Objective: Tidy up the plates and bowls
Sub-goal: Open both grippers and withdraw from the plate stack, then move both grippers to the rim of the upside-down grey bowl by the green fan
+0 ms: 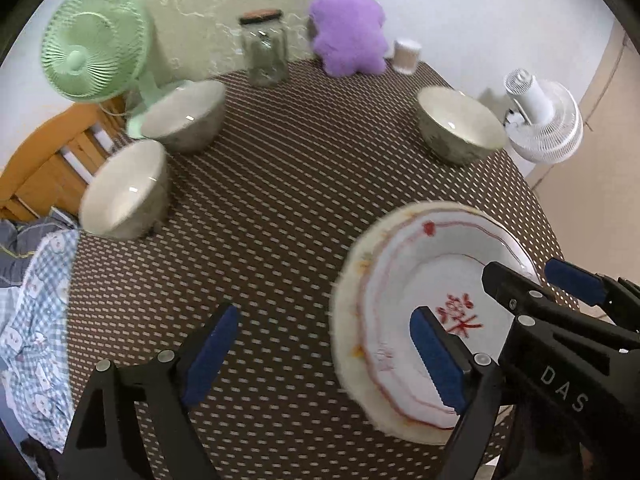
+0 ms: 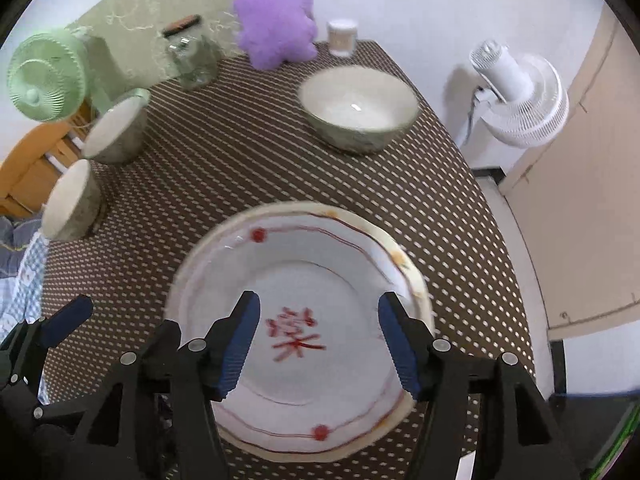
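With plates (image 2: 298,328) stacked on counter (image 1: 280,200), both left tongs (image 1: 324,354) and right tongs (image 2: 318,344) wide, empty; three bowls (image 2: 358,110) left scattered, still unstacked.

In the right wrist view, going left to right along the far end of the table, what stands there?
Green fan → glass jar → purple plush toy → small white container; beyond the table edge, a white fan.

Green fan (image 1: 93,42), jar (image 1: 265,52), purple plush (image 1: 349,26)
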A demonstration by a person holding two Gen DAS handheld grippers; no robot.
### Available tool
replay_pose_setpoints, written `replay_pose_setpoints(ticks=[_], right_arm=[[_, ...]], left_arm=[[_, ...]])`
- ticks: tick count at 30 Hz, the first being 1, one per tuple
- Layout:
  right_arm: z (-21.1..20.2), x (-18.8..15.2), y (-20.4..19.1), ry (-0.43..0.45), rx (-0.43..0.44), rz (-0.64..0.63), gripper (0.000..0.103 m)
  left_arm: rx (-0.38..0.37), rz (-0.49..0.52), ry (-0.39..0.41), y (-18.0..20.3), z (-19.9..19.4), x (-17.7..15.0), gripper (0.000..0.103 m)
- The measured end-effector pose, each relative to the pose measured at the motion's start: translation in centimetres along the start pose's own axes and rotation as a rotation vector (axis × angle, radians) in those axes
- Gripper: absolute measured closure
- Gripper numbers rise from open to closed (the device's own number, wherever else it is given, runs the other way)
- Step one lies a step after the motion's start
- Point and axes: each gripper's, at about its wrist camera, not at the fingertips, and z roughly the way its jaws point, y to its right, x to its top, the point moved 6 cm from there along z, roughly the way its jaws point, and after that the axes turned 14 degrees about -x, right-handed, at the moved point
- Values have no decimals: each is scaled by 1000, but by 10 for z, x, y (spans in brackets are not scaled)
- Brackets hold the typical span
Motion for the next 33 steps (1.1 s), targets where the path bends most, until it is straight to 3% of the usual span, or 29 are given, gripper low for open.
replay_pose_setpoints(ticks=[10,19,27,33], right_arm=[[-38,16,-62,94,48,-20,25],[-59,28,-119,127,85,-33,25],[-59,42,-169,93,123,-63,25],[-56,56,-203,124,83,-107,22]], left_arm=[[41,-33,68,-60,-34,13,14],[62,-57,99,-112,-51,26,14],[68,-86,116,-162,-55,35,14],[72,-94,123,-192,-51,45,14]])
